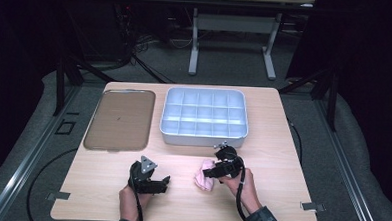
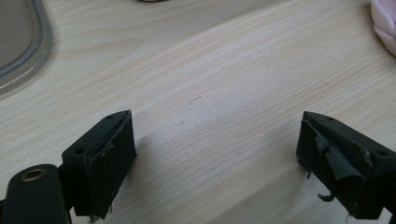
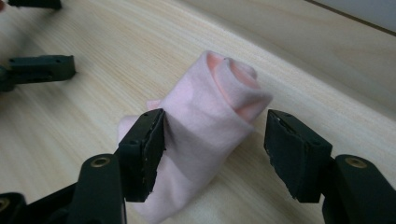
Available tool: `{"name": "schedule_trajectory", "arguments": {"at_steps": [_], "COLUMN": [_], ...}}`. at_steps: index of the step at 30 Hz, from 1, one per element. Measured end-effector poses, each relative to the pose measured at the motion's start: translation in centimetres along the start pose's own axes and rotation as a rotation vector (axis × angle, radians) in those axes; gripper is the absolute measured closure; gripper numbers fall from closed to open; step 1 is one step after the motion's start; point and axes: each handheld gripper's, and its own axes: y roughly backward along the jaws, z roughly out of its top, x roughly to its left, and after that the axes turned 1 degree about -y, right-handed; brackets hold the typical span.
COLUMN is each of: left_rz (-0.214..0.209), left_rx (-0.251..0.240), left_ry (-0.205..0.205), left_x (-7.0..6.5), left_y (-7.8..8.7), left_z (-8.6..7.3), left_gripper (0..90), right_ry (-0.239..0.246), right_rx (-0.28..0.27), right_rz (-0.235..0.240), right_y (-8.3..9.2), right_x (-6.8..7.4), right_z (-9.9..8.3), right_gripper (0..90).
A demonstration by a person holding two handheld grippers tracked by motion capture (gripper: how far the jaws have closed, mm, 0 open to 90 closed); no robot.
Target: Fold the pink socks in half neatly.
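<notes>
A pink cloth (image 1: 204,181), rolled into a bundle, lies on the wooden table near the front, right of centre. My right gripper (image 1: 209,172) reaches it from the right. In the right gripper view the rolled cloth (image 3: 219,98) lies between the jaws of the right gripper (image 3: 215,144): one jaw rests against its side, the other stands off with a gap, so the gripper is open. My left gripper (image 1: 164,185) hovers low over bare wood to the left of the cloth. Its jaws (image 2: 210,158) are spread wide with nothing between them. An edge of the cloth (image 2: 385,23) shows at the top right.
A flat brown tray (image 1: 119,119) lies at the back left, its rim (image 2: 37,42) close to the left gripper. A grey box (image 1: 203,139) divided into several compartments sits at the back centre. The left gripper's jaws (image 3: 42,67) appear beyond the cloth in the right gripper view.
</notes>
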Motion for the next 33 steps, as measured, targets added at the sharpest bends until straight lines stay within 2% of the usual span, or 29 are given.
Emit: {"name": "schedule_trajectory", "arguments": {"at_steps": [4,5,8,9,10,12,13,15,19,23,25,33], "left_rz": [0.0,0.0,0.0,0.0,0.0,0.0,0.0,0.0,0.0,-0.001,-0.001,0.0], "left_rx": [0.0,0.0,0.001,0.0,0.001,0.001,0.0,0.0,0.0,0.001,0.0,0.0], "left_ry": [0.0,0.0,0.0,-0.001,-0.001,-0.001,0.0,0.0,0.0,0.0,-0.001,0.0], "left_x": [0.0,0.0,0.0,0.0,0.0,0.0,0.0,0.0,0.0,0.0,0.0,0.0], "left_y": [0.0,0.0,0.0,0.0,0.0,0.0,0.0,0.0,0.0,0.0,0.0,0.0], "left_z": [0.0,0.0,0.0,0.0,0.0,0.0,0.0,0.0,0.0,0.0,0.0,0.0], "left_gripper": [11.5,11.5,11.5,11.6,11.6,11.5,11.5,11.6,11.5,11.5,11.6,11.6], "right_ry": [0.022,0.042,0.031,0.038,0.038,0.034,0.033,0.033,0.032,0.051,0.075,0.1], "right_rx": [0.018,0.017,0.007,-0.004,-0.004,-0.005,-0.006,-0.008,-0.001,-0.001,0.005,-0.054], "right_rz": [-0.034,-0.064,-0.064,-0.049,-0.049,-0.021,0.007,0.022,0.052,0.049,0.047,0.05], "right_y": [-0.9,-1.2,-1.5,-1.7,-1.7,-1.7,-1.7,-1.7,-1.7,-1.5,-1.3,-0.3], "right_x": [0.8,1.0,1.2,1.1,1.1,0.9,0.7,0.5,0.0,0.2,0.2,-0.2], "right_z": [0.3,0.4,0.5,0.6,0.6,0.6,0.5,0.5,0.6,0.7,0.7,0.1], "right_gripper": [38.2,41.7,46.9,53.7,53.7,61.3,66.8,70.2,73.0,75.1,75.4,75.4]}}
